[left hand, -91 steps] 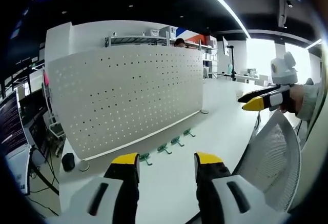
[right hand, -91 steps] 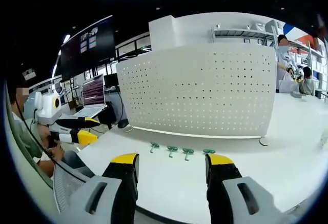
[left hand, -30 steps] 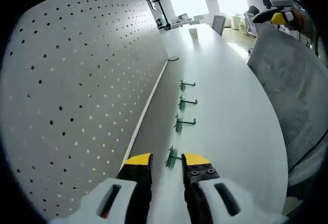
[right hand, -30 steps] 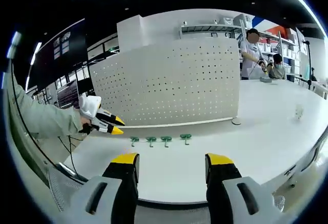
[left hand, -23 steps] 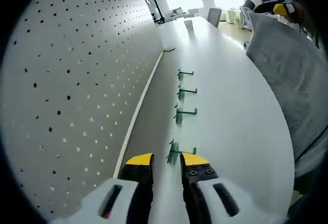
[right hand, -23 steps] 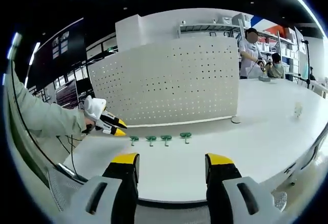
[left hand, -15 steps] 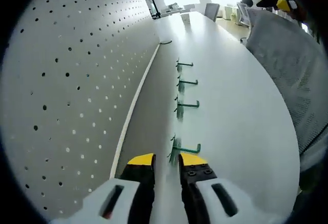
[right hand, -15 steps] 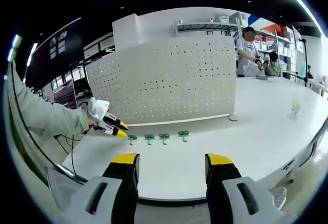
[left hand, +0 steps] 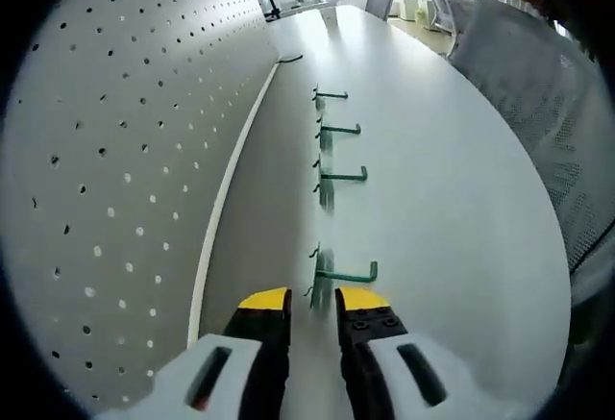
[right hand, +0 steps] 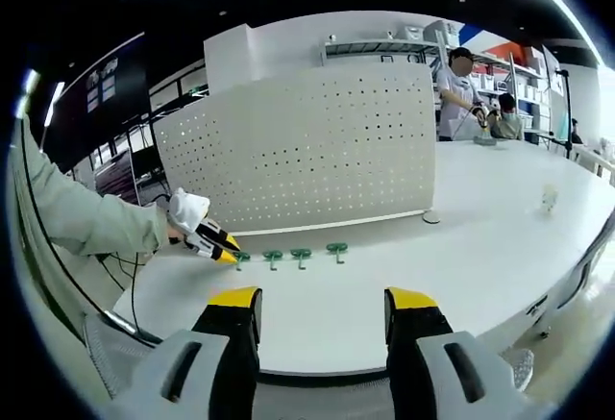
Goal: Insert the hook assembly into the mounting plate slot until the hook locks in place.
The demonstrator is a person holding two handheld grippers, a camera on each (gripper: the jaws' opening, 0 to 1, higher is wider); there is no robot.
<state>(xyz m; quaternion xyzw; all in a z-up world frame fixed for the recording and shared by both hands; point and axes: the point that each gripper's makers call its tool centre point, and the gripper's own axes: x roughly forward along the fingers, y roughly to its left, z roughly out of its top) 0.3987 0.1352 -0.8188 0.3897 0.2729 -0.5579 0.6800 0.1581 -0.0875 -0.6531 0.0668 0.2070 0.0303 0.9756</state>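
A tall white perforated mounting plate (left hand: 115, 151) (right hand: 307, 151) stands on the white table (left hand: 452, 228). Several green hooks lie in a row before it. The nearest hook (left hand: 336, 274) lies just ahead of my left gripper (left hand: 312, 303), whose yellow-tipped jaws stand narrowly open on either side of its base. The other hooks (left hand: 338, 174) trail away behind it. In the right gripper view the left gripper (right hand: 223, 250), held by a sleeved hand, touches the leftmost hook (right hand: 240, 259) of the row (right hand: 302, 255). My right gripper (right hand: 322, 305) hangs wide open over the table's front edge, holding nothing.
A mesh chair back (left hand: 538, 84) rises at the table's right edge. The plate's round foot (right hand: 424, 216) and a small object (right hand: 548, 199) sit on the table. People (right hand: 459, 84) work at shelves behind. Monitors (right hand: 125, 93) stand at the left.
My left gripper has narrowed its jaws and come down along the plate to the nearest hook, which now sits at its tips. The right gripper has stayed wide open and hardly moved.
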